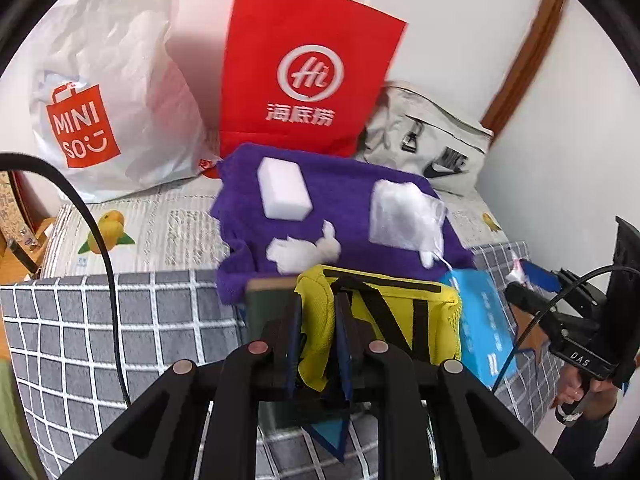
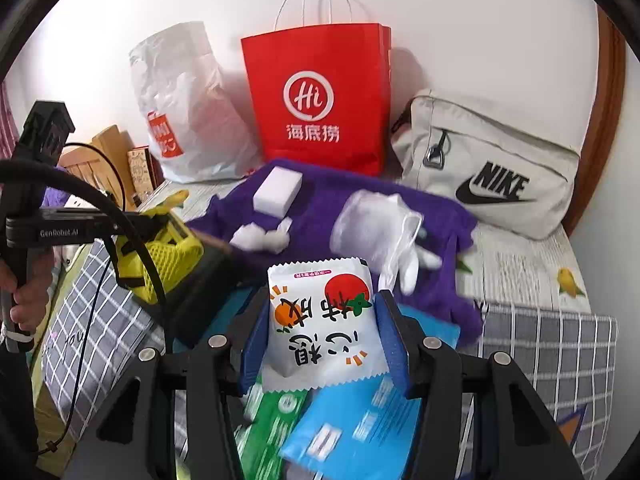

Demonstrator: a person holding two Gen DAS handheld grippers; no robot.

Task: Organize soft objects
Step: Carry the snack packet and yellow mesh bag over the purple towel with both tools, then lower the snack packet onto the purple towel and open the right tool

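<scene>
Along the back edge of the bed stand three bags: one white plastic bag, one red paper bag, one grey pouch. On the purple towel lie one white sponge, one cotton tuft and one clear packet. At the front edge, the left gripper pinches one yellow mesh bag; the right gripper clamps one white tissue pack.

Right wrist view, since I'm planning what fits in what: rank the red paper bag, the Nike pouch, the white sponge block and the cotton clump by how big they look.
1. red paper bag
2. Nike pouch, somewhat smaller
3. white sponge block
4. cotton clump, close to the sponge; ranking unsure
</scene>
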